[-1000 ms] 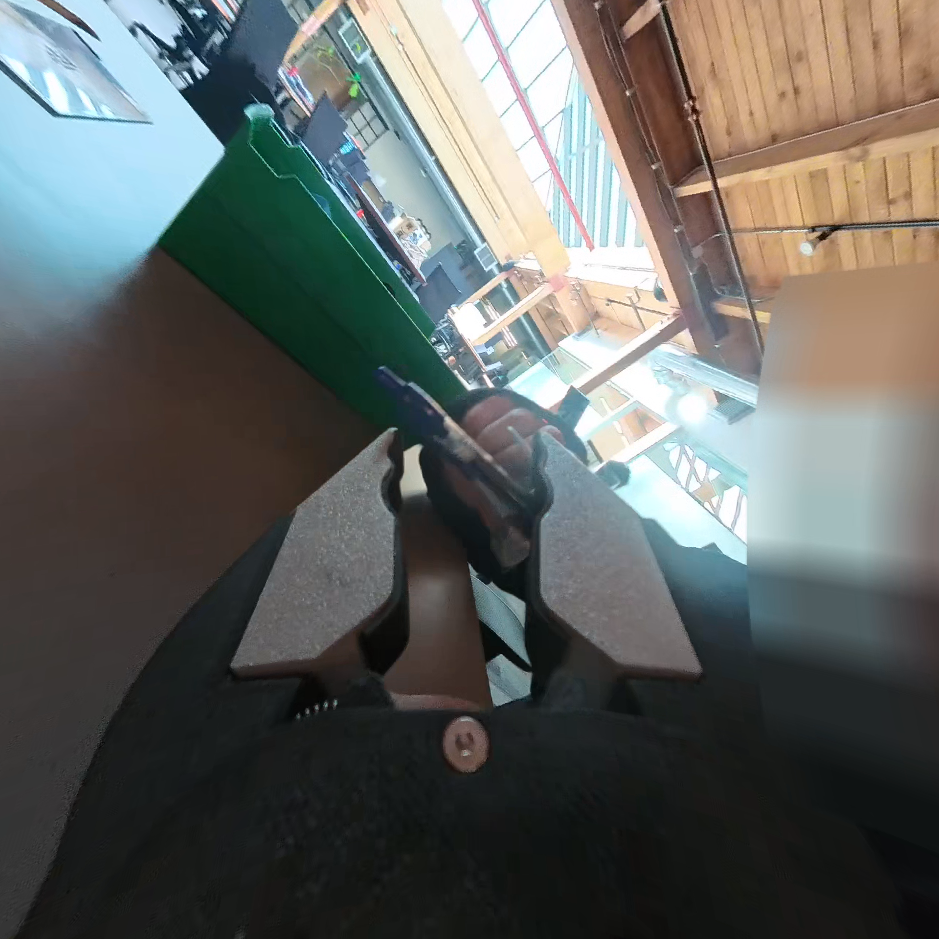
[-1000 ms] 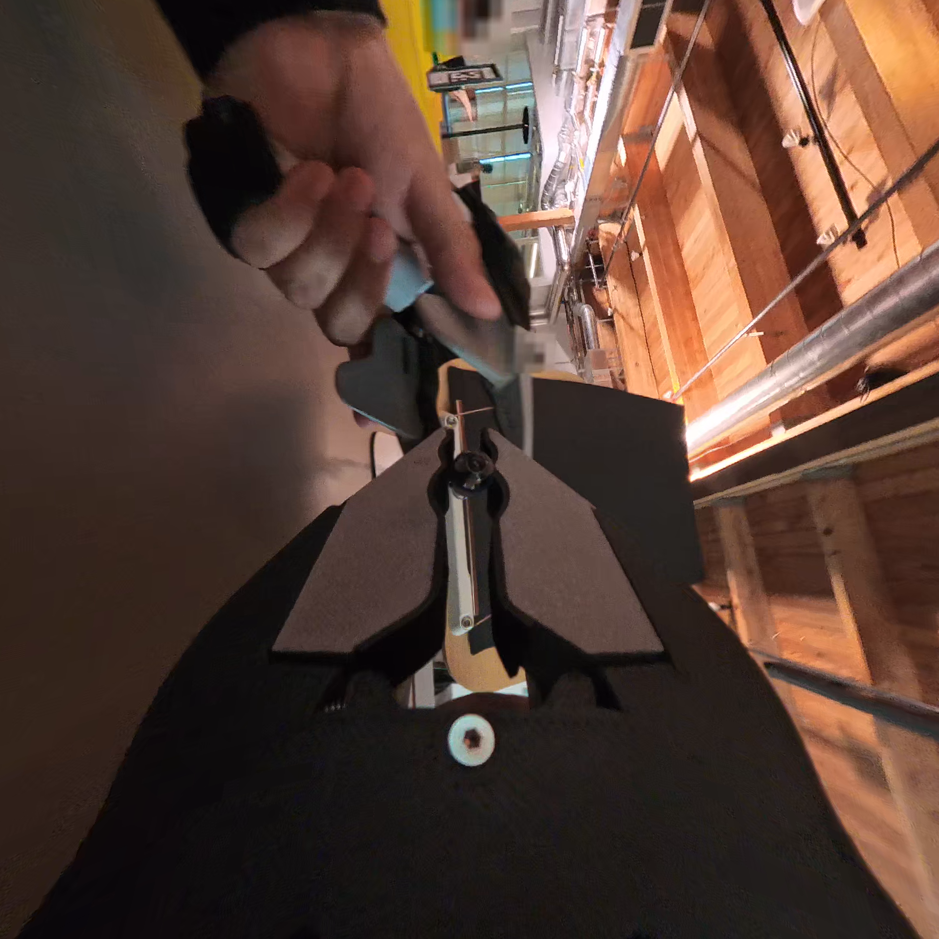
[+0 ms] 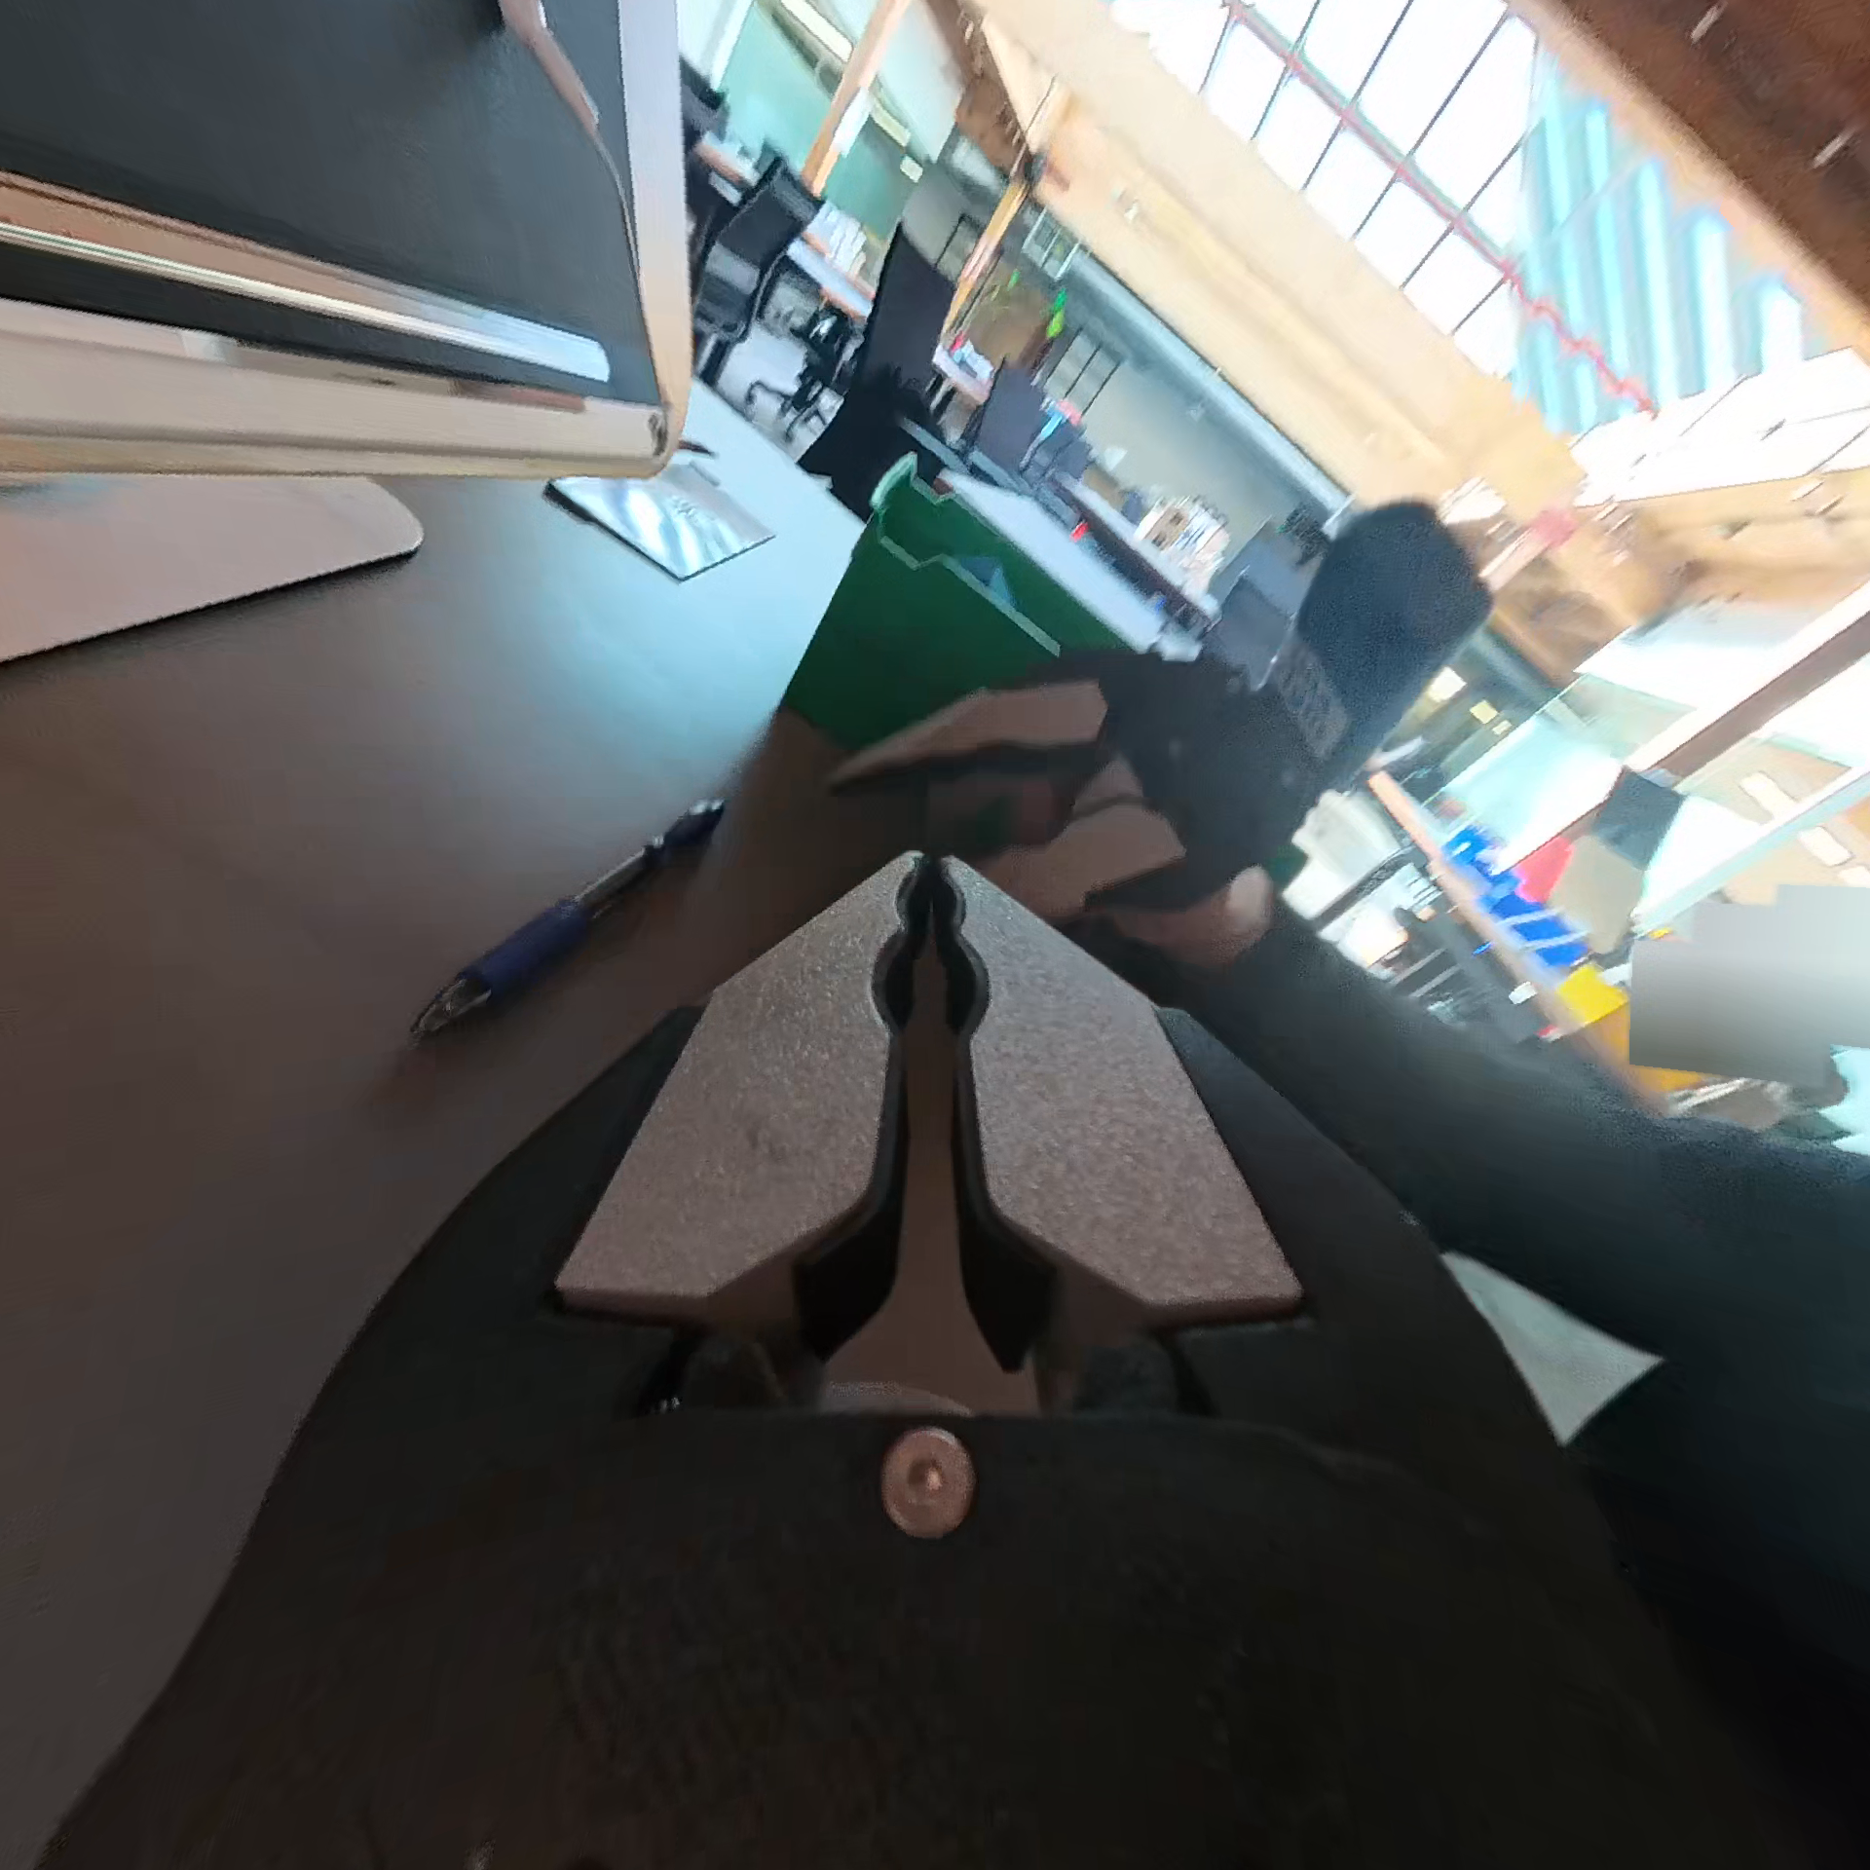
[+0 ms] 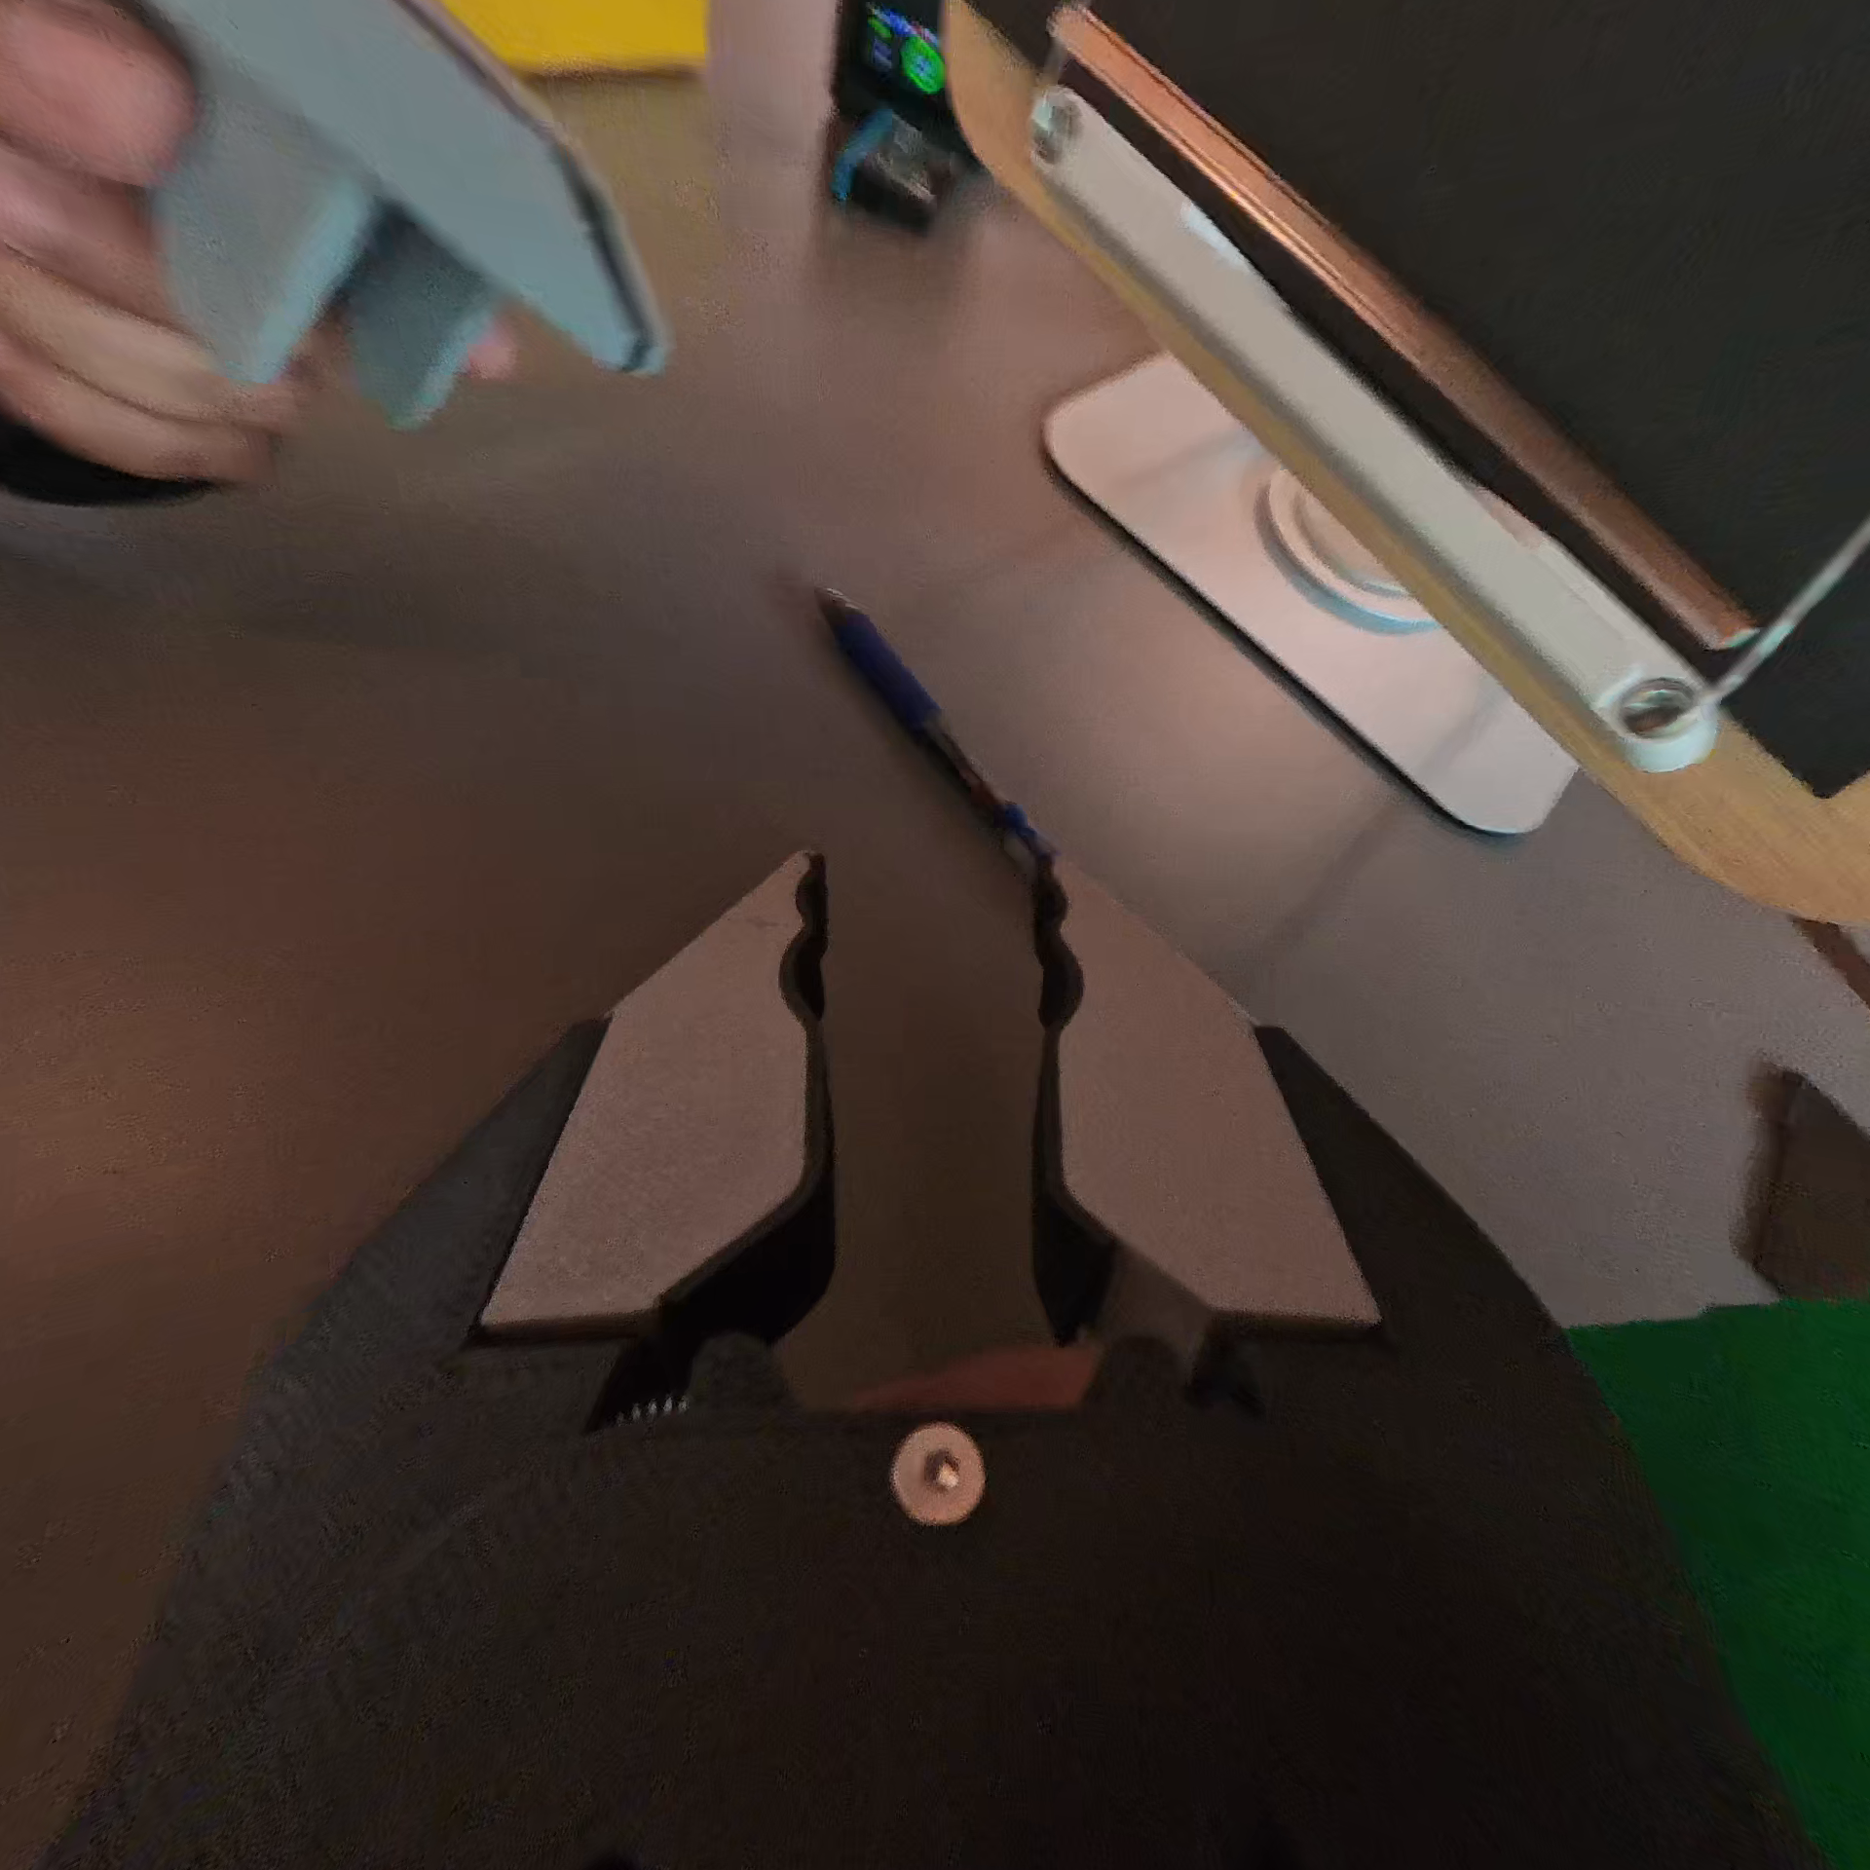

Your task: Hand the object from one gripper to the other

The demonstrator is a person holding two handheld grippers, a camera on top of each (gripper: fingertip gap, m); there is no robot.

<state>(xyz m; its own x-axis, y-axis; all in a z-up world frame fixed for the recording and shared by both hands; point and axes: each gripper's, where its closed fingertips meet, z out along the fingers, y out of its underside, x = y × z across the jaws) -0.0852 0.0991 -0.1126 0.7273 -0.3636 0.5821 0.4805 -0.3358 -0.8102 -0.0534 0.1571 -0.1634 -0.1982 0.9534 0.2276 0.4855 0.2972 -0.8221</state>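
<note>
The left gripper (image 3: 926, 860), its two grey, grainy-faced fingers pressed together tip to tip, holds nothing; only a thin wavy slit runs between the scalloped inner edges. The fingers sit in a black, matte body with a round metal bolt at its centre. A blue pen (image 3: 567, 921) lies flat on the dark brown, smooth tabletop (image 3: 253, 810), ahead and to the left of the closed tips and apart from them, its clear tip end nearer the camera.

The right gripper (image 4: 931, 870) is spread, with bare table showing between its fingers; it grips nothing. In the right wrist view the same pen (image 4: 911, 698) lies just ahead of the right-hand fingertip, its blue rear end almost at that tip, though blur makes it impossible to tell whether they touch. The pen's point faces away from the gripper.

Ahead of the left gripper and to its right, the right gripper appears again, side on, its fingers apart, held in a hand (image 3: 1214, 916) with a black sleeve. In the right wrist view the left gripper shows far ahead at upper left as blurred grey fingers.

A monitor (image 4: 1467, 253) with a silver-edged dark screen stands on a flat, rounded, pale stand (image 4: 1214, 506) ahead and right of the right gripper. A green bin (image 3: 911, 627) stands beyond the table edge.
</note>
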